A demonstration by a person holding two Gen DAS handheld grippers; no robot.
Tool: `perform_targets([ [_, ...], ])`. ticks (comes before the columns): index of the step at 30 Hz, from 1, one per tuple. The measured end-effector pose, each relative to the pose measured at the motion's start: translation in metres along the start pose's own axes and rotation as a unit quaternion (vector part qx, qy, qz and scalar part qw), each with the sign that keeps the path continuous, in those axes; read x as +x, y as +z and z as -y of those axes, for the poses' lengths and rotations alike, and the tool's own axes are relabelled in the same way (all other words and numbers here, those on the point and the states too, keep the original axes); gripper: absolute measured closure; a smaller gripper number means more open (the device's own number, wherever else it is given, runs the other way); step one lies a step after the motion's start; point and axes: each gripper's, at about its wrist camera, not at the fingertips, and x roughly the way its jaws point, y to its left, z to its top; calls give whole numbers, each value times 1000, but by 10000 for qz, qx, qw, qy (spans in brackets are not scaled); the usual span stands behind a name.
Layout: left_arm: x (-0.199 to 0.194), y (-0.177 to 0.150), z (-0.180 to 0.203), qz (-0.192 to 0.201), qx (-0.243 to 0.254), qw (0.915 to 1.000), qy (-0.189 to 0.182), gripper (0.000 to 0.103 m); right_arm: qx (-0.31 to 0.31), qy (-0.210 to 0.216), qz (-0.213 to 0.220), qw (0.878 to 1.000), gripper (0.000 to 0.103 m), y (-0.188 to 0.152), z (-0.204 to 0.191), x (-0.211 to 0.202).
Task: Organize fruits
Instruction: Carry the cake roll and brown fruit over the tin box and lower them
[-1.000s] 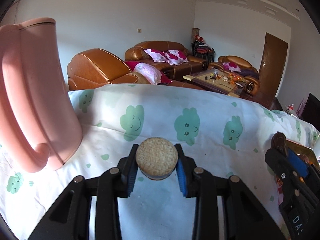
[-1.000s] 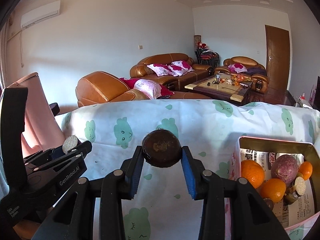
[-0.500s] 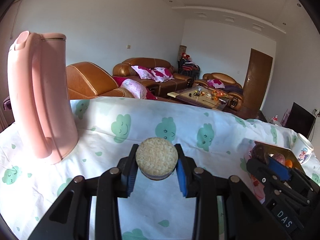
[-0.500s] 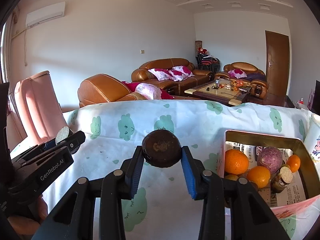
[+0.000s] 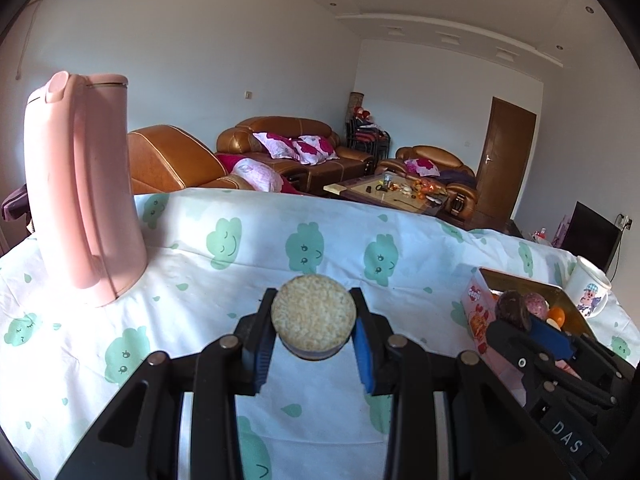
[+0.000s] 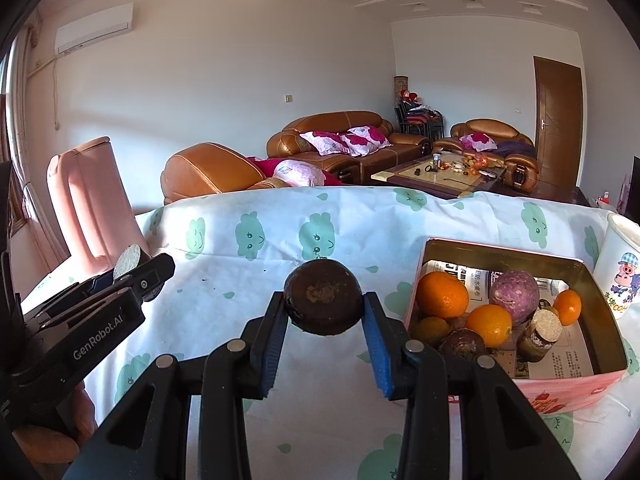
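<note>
1. Cloud-print cloth covers the table (image 6: pixel 340 236), with a living room of brown sofas behind it, and at the right end sits the box (image 6: pixel 500 252) that takes the fruit.
2. Already in the box: a big orange (image 6: pixel 442 294), a second orange (image 6: pixel 489 325), a small one (image 6: pixel 568 306) at the far side, a purple fruit (image 6: pixel 514 295), a dark round fruit (image 6: pixel 462 344) and a cut piece with a pale face (image 6: pixel 540 334).
3. So the sorting looks well along, but two pieces are not in yet, and both are up in the air.
4. Right gripper (image 6: pixel 324 320): jaws closed to the width of a dark brown round fruit (image 6: pixel 323 298), blue pads pressed on both flanks. It hangs above the cloth just left of the box, so this one seems closest to going in.
5. Left gripper (image 5: pixel 314 328): jaws clamped the same way on a cut piece (image 5: pixel 313 315) whose pale, grainy face points at the camera. It hovers over mid-table, well short of the box.
6. A tall pink jug (image 5: pixel 80 216) stands at the left end, and a printed mug (image 5: pixel 590 288) sits just beyond the box.
7. No loose fruit shows on the cloth, though parts of the table lie out of view.
</note>
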Motion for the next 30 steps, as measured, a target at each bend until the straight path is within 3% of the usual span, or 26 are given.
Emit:
perform_targets([
  [5,-1,-5,8,-111,-95,9993,-339,67,-136,-38,100,9999,63,-2,8,-13],
  [14,0,-8,44,-113,383,9991,-165,67,-95,-114,178,9997,63,-1,33,-25],
  [30,-1,-8,102,-26,719,9969,-330,67,7,-346,444,9984,63,1,81,-48],
])
